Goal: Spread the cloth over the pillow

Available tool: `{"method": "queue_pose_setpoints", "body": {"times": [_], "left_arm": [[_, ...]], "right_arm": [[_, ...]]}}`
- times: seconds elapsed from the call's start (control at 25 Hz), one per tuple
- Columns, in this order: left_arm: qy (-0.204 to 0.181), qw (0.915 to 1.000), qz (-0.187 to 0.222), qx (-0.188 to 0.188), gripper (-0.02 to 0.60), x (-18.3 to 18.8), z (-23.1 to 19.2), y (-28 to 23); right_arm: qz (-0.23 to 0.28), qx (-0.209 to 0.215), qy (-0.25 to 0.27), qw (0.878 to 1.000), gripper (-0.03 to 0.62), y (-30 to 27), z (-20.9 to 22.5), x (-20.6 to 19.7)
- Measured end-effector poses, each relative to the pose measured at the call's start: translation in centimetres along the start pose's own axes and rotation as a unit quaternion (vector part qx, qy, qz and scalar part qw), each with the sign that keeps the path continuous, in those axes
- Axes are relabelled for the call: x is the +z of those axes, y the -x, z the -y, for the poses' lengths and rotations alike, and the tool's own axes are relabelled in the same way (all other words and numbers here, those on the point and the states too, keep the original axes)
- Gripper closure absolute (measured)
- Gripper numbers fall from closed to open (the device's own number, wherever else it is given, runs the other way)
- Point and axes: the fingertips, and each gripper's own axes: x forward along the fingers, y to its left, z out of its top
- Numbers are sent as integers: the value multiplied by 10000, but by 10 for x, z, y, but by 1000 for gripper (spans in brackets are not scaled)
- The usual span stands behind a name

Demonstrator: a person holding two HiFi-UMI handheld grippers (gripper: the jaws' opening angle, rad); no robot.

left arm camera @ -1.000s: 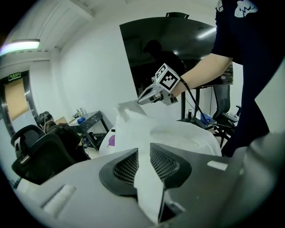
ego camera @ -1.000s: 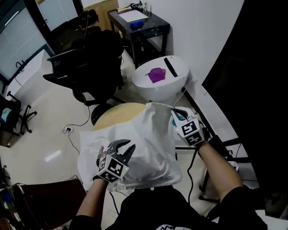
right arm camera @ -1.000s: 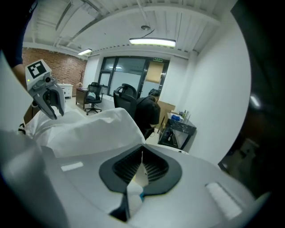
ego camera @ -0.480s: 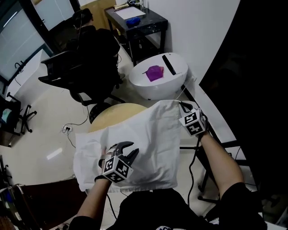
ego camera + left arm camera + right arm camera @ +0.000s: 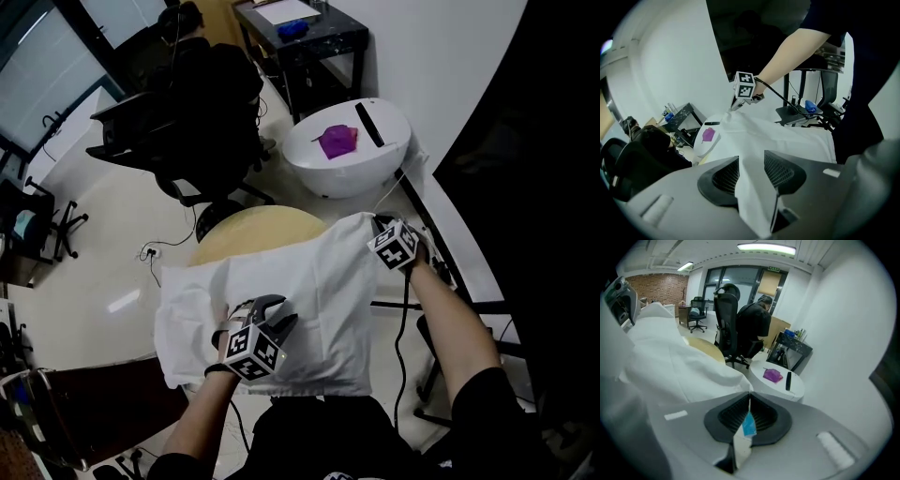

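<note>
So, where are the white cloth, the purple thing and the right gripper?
white cloth (image 5: 309,281), head view, its flat middle.
purple thing (image 5: 337,141), head view, its centre.
right gripper (image 5: 750,401), right gripper view, between its jaws, shut on the cloth's edge.

Head view: overhead, looking steeply down, near the cloth (image 5: 309,281). Gripper views: low, close behind their jaws, facing across the cloth. All three share the cloth and the round white table (image 5: 384,155).
</note>
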Motion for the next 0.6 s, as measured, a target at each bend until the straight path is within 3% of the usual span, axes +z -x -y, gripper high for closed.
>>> {"method": "queue_pose_setpoints", "body": {"times": [0.36,0.6], "left_arm": [[197,9997,-122,40,422,-11,6,-4],[259,9995,-165,87,422,-13,7,-6]], "right_arm": [[-263,322,-84,9991,567,-34,-25,-12],[32,383,-252,9989,491,-30,-21,0]]}}
